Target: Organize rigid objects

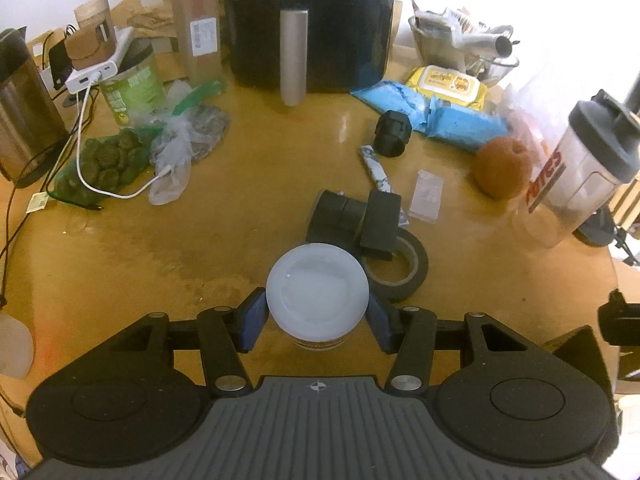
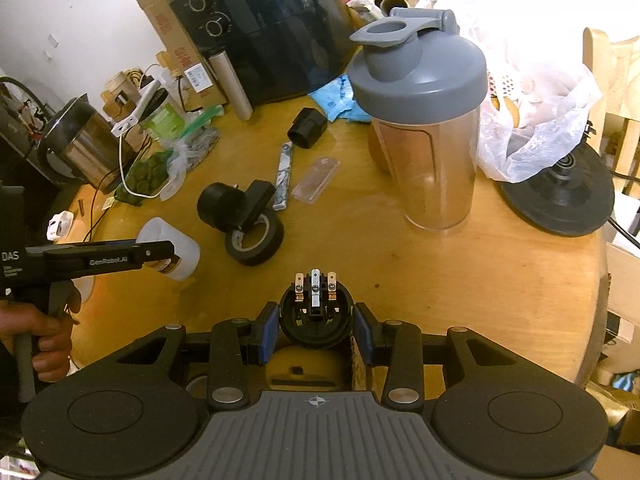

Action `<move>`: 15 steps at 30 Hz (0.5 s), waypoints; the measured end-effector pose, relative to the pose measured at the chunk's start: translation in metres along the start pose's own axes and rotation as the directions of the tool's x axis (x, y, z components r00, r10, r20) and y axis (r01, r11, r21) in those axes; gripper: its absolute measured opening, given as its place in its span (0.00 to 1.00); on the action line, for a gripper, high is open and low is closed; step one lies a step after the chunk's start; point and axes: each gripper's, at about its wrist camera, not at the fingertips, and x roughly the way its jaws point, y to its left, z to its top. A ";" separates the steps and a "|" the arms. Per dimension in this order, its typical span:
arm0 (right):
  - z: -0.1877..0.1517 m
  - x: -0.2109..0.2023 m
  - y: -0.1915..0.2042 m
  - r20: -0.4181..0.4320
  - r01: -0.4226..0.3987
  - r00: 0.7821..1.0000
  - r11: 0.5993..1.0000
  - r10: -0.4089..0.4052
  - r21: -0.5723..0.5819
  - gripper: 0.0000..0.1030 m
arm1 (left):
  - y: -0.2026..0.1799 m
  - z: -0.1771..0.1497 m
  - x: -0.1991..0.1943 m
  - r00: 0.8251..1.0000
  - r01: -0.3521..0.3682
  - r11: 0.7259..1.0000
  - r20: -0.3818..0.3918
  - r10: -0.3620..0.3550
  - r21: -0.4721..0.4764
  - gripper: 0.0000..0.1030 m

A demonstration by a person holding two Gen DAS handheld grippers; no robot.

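My left gripper (image 1: 318,318) is shut on a white-lidded jar (image 1: 317,286), held just above the yellow table; the jar also shows in the right wrist view (image 2: 176,248), gripped by the left tool. My right gripper (image 2: 316,326) is shut on a black round socket part (image 2: 316,314) with metal contacts on top, near the table's front edge. On the table lie a black tape roll (image 1: 400,266), a black cylinder part with a bracket (image 1: 352,216), a small black cap (image 1: 393,134), a marbled stick (image 1: 378,168) and a clear plastic piece (image 1: 427,196).
A black air fryer (image 1: 310,20) stands at the back. A steel kettle (image 1: 24,120), green tub (image 1: 132,84) and bagged items sit left. An orange (image 1: 502,168), a shaker bottle (image 2: 424,120), blue packets (image 1: 440,116) and a plastic bag (image 2: 532,120) are right.
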 end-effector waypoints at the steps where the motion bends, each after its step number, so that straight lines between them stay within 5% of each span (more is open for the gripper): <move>1: 0.000 0.000 0.000 -0.001 -0.004 1.000 1.000 0.004 -0.004 0.41 | 0.000 0.000 -0.003 1.000 -0.001 1.000 0.005 0.001 -0.002 0.51; 15: -0.007 -0.010 0.005 -0.003 -0.054 0.999 0.997 0.054 -0.046 0.41 | -0.010 -0.012 -0.058 0.997 0.008 0.999 0.077 -0.005 -0.042 0.51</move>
